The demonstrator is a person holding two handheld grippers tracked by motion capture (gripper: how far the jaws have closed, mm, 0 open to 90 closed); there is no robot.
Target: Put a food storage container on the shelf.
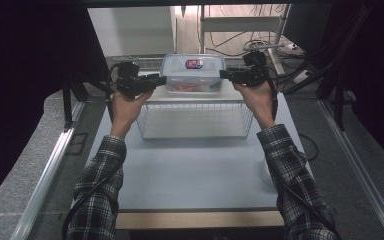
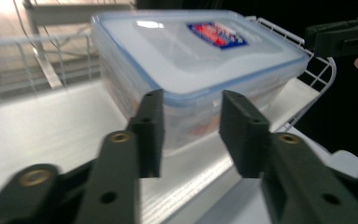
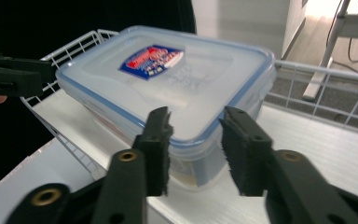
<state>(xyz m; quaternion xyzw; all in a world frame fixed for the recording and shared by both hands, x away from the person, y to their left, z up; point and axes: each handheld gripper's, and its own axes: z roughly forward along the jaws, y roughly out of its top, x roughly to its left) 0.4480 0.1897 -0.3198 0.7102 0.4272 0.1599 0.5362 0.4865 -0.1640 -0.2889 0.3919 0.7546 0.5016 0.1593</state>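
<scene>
A clear plastic box (image 1: 193, 74) with a blue-rimmed lid and a red and blue label stands on the white top shelf (image 1: 200, 96) of a wire rack. Something reddish lies inside it. My left gripper (image 1: 161, 79) is at the box's left end and my right gripper (image 1: 225, 74) at its right end. The left gripper (image 2: 191, 135) is open, the box (image 2: 191, 51) just beyond its jaws. The right gripper (image 3: 193, 149) is open too, level with the near corner of the box (image 3: 168, 79). I cannot tell if either touches it.
The wire rack (image 1: 195, 122) stands at the far middle of a pale table (image 1: 195, 170), with an open lower level under the shelf. A low wire rail (image 3: 317, 70) edges the shelf. Cables and a metal frame lie behind. Dark curtains close both sides.
</scene>
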